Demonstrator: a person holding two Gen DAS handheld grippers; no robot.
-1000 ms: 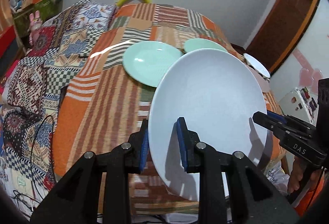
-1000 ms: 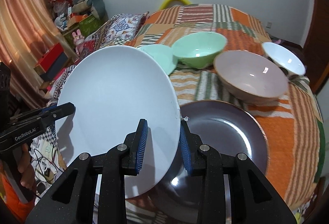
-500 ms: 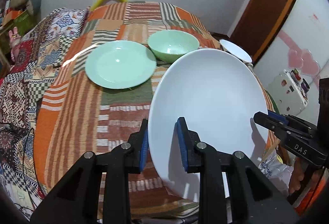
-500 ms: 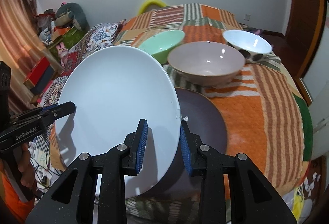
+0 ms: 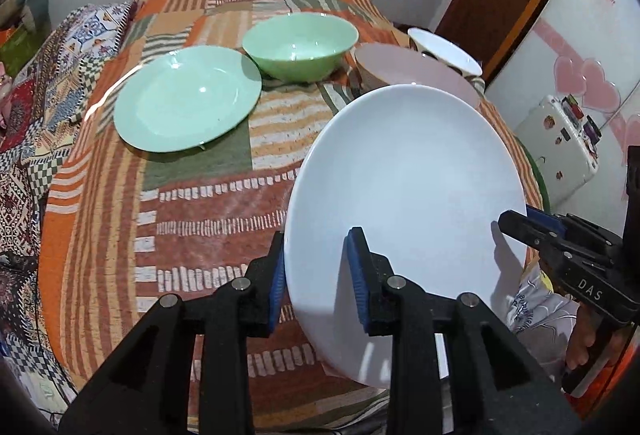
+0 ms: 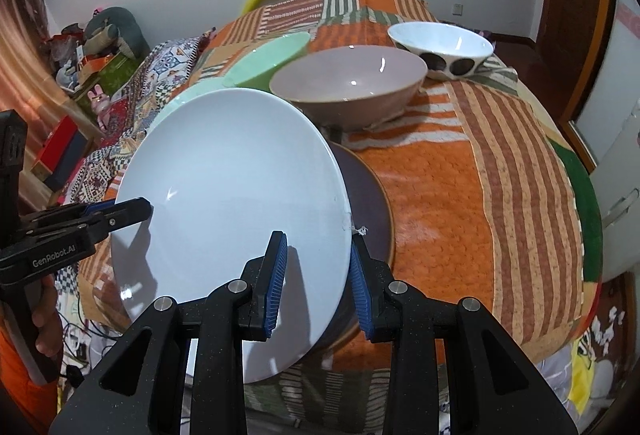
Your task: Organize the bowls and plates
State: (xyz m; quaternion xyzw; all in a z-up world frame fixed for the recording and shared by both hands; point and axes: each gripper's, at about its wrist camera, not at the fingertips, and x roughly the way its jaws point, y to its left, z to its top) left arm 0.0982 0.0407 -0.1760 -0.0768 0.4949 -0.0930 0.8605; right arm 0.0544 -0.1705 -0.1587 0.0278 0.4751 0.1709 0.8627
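White plate (image 5: pixel 404 171) is tilted up over the dark plate (image 6: pixel 372 203), both tongs, left (image 5: pixel 316 275) and right (image 6: pixel 318 275), clamped on opposite rims.

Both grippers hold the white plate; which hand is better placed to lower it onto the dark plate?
Right, probably. The right gripper grips the round white plate at the rim over the dark brown plate; the left gripper holds the far rim.

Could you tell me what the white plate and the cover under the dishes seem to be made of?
White plate: probably glazed ceramic or opal glass; smooth and glossy, with small highlights. Cover: woven fabric in orange striped patchwork, matte and nubbly, draped over the edges.
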